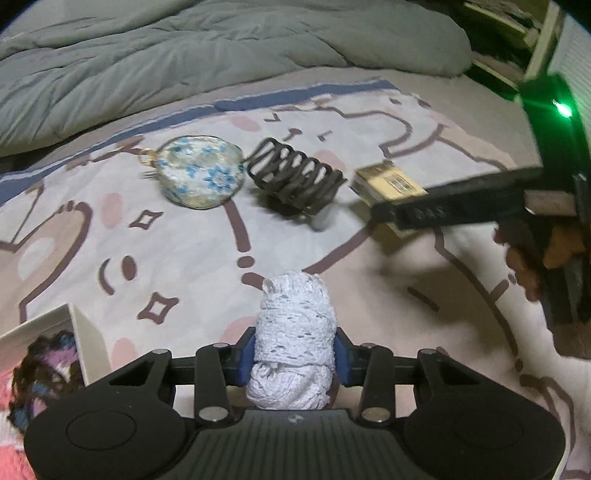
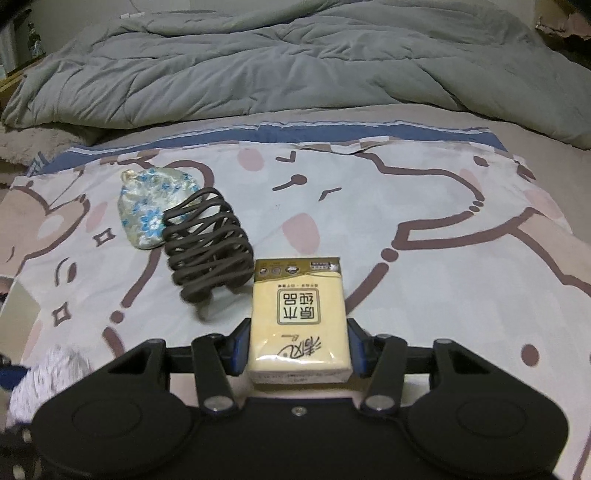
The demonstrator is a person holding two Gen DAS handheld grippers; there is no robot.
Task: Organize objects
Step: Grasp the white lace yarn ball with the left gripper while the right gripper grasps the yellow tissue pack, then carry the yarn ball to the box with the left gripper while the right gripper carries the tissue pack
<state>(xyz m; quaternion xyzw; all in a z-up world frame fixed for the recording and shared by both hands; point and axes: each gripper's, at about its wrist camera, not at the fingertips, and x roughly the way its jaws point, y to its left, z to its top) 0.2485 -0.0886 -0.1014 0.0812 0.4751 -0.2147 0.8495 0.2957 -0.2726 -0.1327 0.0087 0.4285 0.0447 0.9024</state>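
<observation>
My left gripper (image 1: 294, 350) is shut on a roll of white lace ribbon (image 1: 293, 332), its blue pads pressing both sides, above the cartoon-print sheet (image 1: 184, 240). My right gripper (image 2: 298, 345) is shut on a yellow tissue pack (image 2: 299, 317), which also shows at the right of the left wrist view (image 1: 388, 181). A dark brown hair claw clip (image 2: 208, 247) and a blue-flowered fabric pouch (image 2: 147, 206) lie side by side on the sheet; in the left wrist view the pouch (image 1: 201, 171) sits left of the clip (image 1: 295, 177).
A rumpled grey duvet (image 2: 277, 66) covers the far half of the bed. A white box (image 1: 79, 332) holding colourful yarn items sits at the lower left of the left wrist view. A hand (image 1: 528, 258) holds the right tool there. Shelving (image 1: 517, 33) stands beyond the bed's corner.
</observation>
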